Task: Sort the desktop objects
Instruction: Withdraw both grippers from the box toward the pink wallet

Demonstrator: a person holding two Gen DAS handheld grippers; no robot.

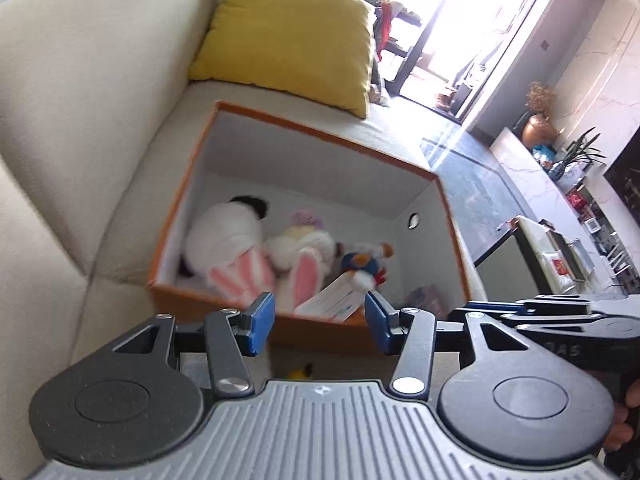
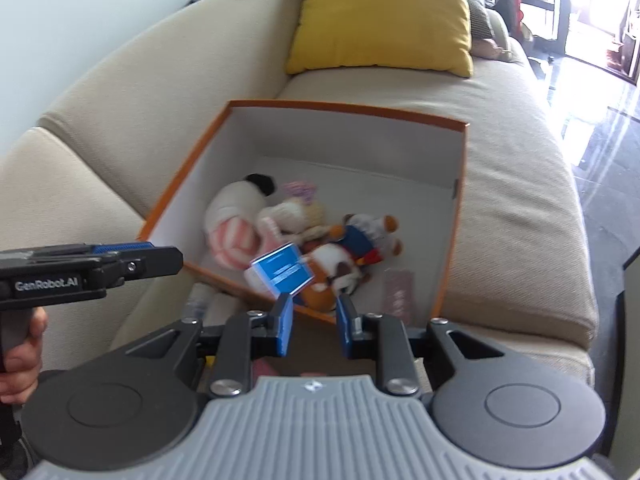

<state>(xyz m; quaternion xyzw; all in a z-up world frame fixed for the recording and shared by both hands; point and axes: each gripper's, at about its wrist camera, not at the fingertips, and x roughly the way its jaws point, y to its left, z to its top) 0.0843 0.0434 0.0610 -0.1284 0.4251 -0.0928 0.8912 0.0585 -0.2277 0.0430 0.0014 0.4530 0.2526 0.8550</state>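
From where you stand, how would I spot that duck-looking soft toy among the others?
Find the cream fabric sofa with the yellow square cushion; on its seat sits an open orange cardboard box with white inside walls. Inside, right of the two white plush rabbits with pink-lined ears, lies the small duck plush. Its dark blue outfit and orange beak set it apart.

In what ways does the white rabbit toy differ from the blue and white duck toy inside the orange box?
The white rabbit toy is the larger and lies near the left wall of the orange box; the duck toy is smaller and lies nearer the middle. The rabbit is white with pink-lined ears; the duck wears blue, with orange and red parts. Both are soft toys lying on the box floor.
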